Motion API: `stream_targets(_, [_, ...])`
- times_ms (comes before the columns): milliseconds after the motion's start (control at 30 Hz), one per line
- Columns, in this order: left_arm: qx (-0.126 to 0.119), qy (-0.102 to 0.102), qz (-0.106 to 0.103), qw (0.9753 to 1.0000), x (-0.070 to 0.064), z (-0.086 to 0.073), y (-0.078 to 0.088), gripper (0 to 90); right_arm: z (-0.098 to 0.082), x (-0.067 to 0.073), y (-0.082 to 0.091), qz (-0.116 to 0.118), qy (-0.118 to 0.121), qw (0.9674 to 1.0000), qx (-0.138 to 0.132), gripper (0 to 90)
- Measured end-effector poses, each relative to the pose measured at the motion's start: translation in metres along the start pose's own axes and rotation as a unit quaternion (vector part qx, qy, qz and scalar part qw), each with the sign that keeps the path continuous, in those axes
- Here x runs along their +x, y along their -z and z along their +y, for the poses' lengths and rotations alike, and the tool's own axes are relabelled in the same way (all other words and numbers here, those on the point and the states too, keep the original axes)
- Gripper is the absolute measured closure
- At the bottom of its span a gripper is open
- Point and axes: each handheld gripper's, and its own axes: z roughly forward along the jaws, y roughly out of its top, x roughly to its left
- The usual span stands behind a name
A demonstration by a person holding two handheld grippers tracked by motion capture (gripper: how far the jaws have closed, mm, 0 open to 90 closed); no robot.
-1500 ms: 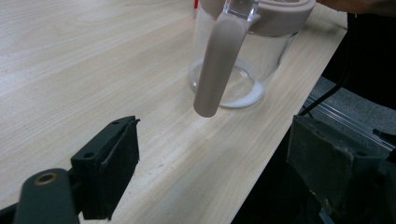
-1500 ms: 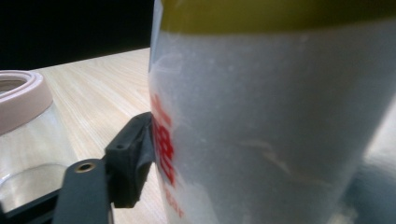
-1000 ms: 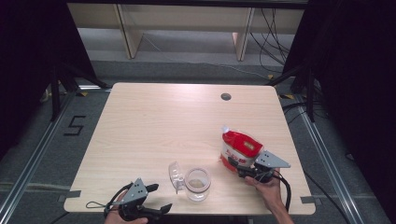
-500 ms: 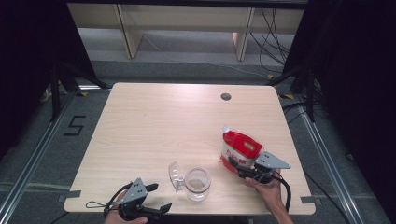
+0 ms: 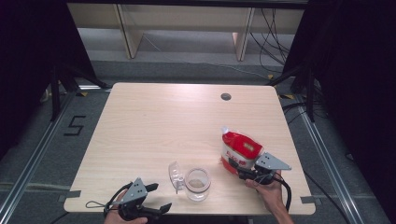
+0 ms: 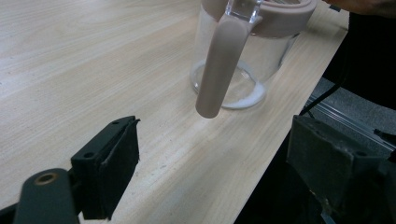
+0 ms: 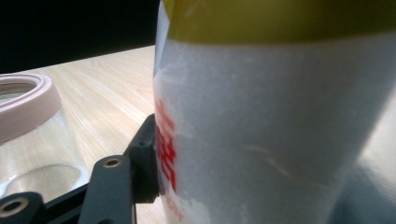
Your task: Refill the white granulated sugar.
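Observation:
A red and white pouch [image 5: 240, 149] with a small white spout stands on the table's right side. My right gripper [image 5: 238, 169] has its jaws around the pouch's lower part. In the right gripper view the left pad [image 7: 147, 161] lies against the pouch [image 7: 280, 130], and the pouch hides the other jaw. A clear glass jar [image 5: 197, 183] with a pink rim stands near the front edge, its hinged lid [image 5: 175, 173] swung open to the left. My left gripper [image 5: 159, 197] rests at the front left, open and holding nothing, with the jar [image 6: 243, 60] ahead of it.
The light wooden table [image 5: 163, 121] has a round cable hole [image 5: 226, 97] at the back right. Its front edge runs just under both hands. Black stands and cables sit on the floor beyond the table.

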Motion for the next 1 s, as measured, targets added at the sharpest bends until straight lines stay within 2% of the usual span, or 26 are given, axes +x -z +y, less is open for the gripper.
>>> stream_targets(33, [0.000,0.003,0.001,1.0000,-0.0002,-0.0001,0.0001,16.4,0.0008,0.0001,0.0016,0.002,0.001,0.9999,0.011,43.3])
stream_targets(133, [-0.003,0.002,0.000,1.0000,0.0002,-0.0005,-0.0006,16.4,0.0009,-0.0001,0.0016,0.001,0.004,0.9999,0.010,43.5])
stream_targets(167, [-0.001,0.002,-0.001,1.0000,0.0001,-0.0005,-0.0006,16.4,0.0001,0.0023,0.0014,0.002,-0.020,0.9998,0.007,43.6])
stream_targets(233, [0.001,-0.002,-0.001,1.0000,0.0001,-0.0005,-0.0008,16.4,0.0002,-0.0004,0.0026,-0.001,-0.023,0.9997,0.010,43.5])
stream_targets(267, [0.000,0.011,0.000,0.9999,-0.0015,-0.0010,-0.0013,16.4,-0.0001,-0.0011,0.0024,-0.002,-0.019,0.9998,0.009,43.6])
stream_targets(300, [-0.001,0.011,0.001,0.9999,-0.0015,-0.0010,-0.0014,16.4,0.0001,0.0000,0.0031,0.000,-0.025,0.9996,0.011,43.6])
stream_targets(333, [-0.001,0.011,0.001,0.9999,-0.0015,-0.0010,-0.0012,16.4,-0.0005,0.0003,0.0019,-0.009,-0.020,0.9998,0.002,43.6])
stream_targets(367, [0.000,0.008,0.001,1.0000,-0.0010,-0.0008,-0.0007,16.4,-0.0004,0.0000,0.0025,0.007,-0.021,0.9997,0.007,43.6])
stream_targets(400, [-0.001,0.000,0.000,1.0000,0.0001,-0.0006,-0.0008,16.4,-0.0004,-0.0016,0.0022,0.010,-0.014,0.9998,0.007,43.6])
stream_targets(467, [-0.002,0.001,0.000,1.0000,-0.0003,-0.0007,-0.0008,16.4,-0.0005,-0.0009,0.0024,0.003,-0.009,0.9999,0.014,43.5])
stream_targets(500, [-0.002,0.014,0.001,0.9999,-0.0020,-0.0013,-0.0012,16.4,-0.0007,0.0002,0.0026,0.001,-0.014,0.9999,0.010,43.5])
stream_targets(567, [-0.009,0.017,0.000,0.9998,-0.0032,-0.0013,-0.0024,16.4,-0.0014,0.0009,0.0019,-0.002,-0.013,0.9999,0.002,43.5])
stream_targets(667, [-0.003,0.000,0.001,1.0000,-0.0010,-0.0009,-0.0019,16.4,-0.0017,0.0014,0.0031,-0.004,-0.018,0.9998,0.008,43.3])
stream_targets(700, [-0.009,0.009,-0.002,0.9999,-0.0023,-0.0012,-0.0026,16.4,-0.0021,0.0011,0.0028,-0.004,-0.015,0.9999,0.005,43.2])
stream_targets(767, [-0.003,0.001,0.002,1.0000,-0.0012,-0.0010,-0.0020,16.4,-0.0041,0.0012,0.0030,-0.011,-0.015,0.9998,0.002,43.0])
stream_targets(800, [-0.008,0.007,-0.001,0.9999,-0.0024,-0.0011,-0.0024,16.4,-0.0039,0.0000,0.0029,-0.011,-0.006,0.9999,0.005,42.9])
stream_targets(833, [-0.007,0.005,-0.001,1.0000,-0.0022,-0.0011,-0.0023,16.4,-0.0048,0.0002,0.0022,0.003,-0.015,0.9999,-0.005,42.5])
stream_targets(933, [-0.005,0.004,-0.001,1.0000,-0.0019,-0.0011,-0.0022,16.4,-0.0051,0.0010,0.0020,-0.007,-0.018,0.9998,0.004,42.2])
stream_targets(967, [-0.006,0.016,-0.001,0.9999,-0.0032,-0.0016,-0.0027,16.4,-0.0054,0.0011,0.0011,-0.004,-0.019,0.9998,0.001,41.8])
stream_targets(1000, [-0.005,0.016,-0.001,0.9999,-0.0032,-0.0017,-0.0029,16.4,-0.0056,0.0014,0.0011,-0.007,-0.021,0.9998,0.000,41.4])
